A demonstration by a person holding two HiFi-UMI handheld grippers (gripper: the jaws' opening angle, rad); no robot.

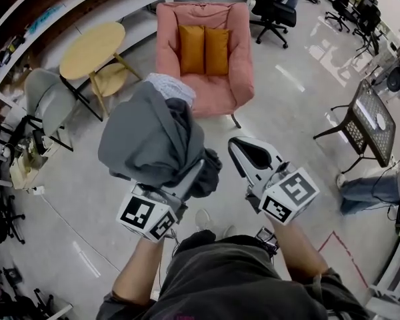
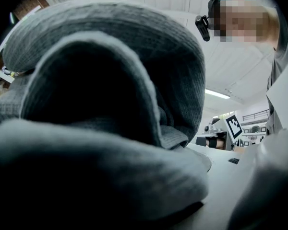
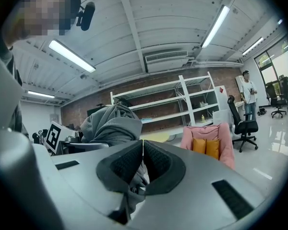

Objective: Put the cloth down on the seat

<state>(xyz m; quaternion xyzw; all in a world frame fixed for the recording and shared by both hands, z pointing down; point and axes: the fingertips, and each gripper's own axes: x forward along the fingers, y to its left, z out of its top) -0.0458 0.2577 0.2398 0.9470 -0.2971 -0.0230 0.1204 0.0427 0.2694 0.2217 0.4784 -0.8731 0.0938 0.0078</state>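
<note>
The grey cloth [image 1: 150, 139] is a thick bunched bundle held up in the air, just in front of the pink armchair [image 1: 205, 52]. Two orange cushions [image 1: 204, 49] lean on the chair's back and its seat [image 1: 210, 92] is bare. My left gripper [image 1: 183, 179] is shut on the cloth, which drapes over its jaws and hides the tips. In the left gripper view the cloth [image 2: 110, 80] fills almost everything. My right gripper [image 1: 239, 145] is to the right of the bundle, shut and holding nothing. Its jaws [image 3: 142, 143] meet, with the cloth [image 3: 110, 123] and armchair [image 3: 209, 145] beyond.
A round wooden table [image 1: 92, 49] and a grey chair [image 1: 50, 99] stand left of the armchair. A black mesh side table [image 1: 370, 122] is at the right, office chairs [image 1: 273, 12] behind. Someone's legs [image 1: 367, 189] lie at the right edge. Shelving [image 3: 173, 104] lines the brick wall.
</note>
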